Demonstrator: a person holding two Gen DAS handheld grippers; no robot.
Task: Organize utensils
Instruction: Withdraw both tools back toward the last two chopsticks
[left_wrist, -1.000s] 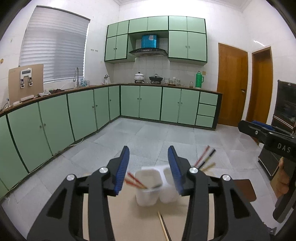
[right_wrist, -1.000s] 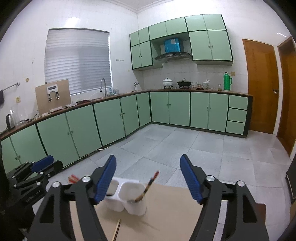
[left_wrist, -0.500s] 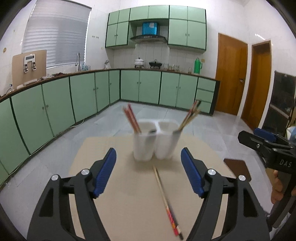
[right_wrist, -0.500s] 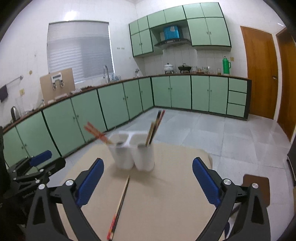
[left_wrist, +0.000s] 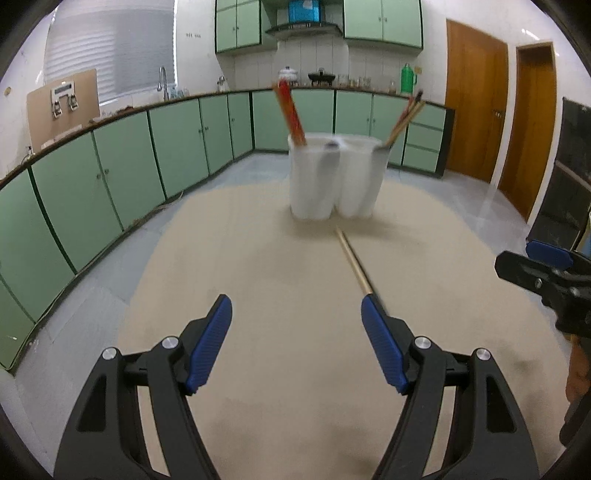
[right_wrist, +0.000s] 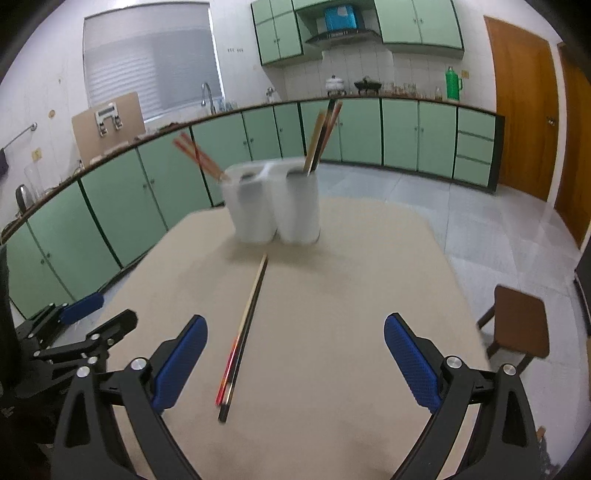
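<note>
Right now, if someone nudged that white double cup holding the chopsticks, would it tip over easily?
Probably fairly easily. The white double cup looks like thin, light plastic and stands taller than each cup is wide. The red chopsticks lean outward well above the rim, which likely adds leverage. Its two joined cups should steady it somewhat side to side.

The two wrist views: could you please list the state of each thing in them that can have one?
Left gripper: open, nothing between its jaws, which have just been opening.
Right gripper: open, jaws just opened wider, above the loose chopsticks.
Loose chopsticks: lying flat on the table, outside the holder.
White holder: upright, two compartments.
Red chopsticks: standing tilted in the left compartment.
Mixed chopsticks: standing in the right compartment.
</note>
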